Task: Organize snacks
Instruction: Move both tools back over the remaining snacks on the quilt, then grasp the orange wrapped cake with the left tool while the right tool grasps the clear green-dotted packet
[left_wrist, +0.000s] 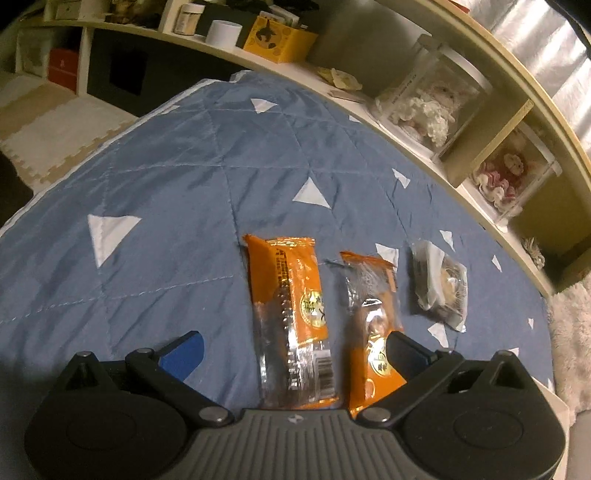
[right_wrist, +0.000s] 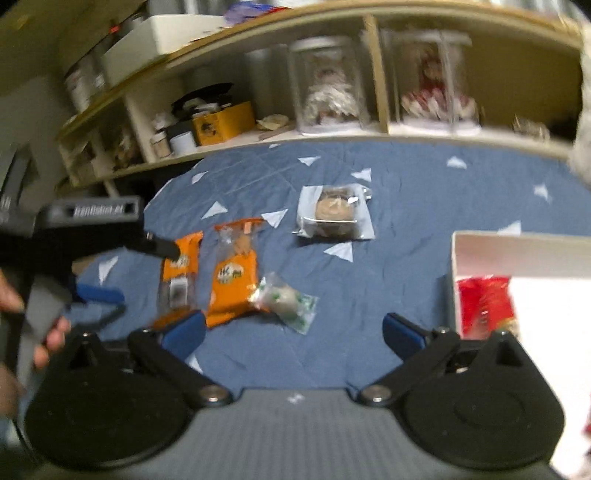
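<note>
Two orange packets (left_wrist: 291, 317) abreast, left claw (left_wrist: 295, 350) spread

Our left view looks close down over the orange packets (left_wrist: 291, 314); our right view, farther back, shares them (right_wrist: 232, 273).

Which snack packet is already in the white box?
The red packet: it lies inside the white box at right. The two orange packets, the green-printed one and the clear pastry pack all lie on the blue quilt.
</note>
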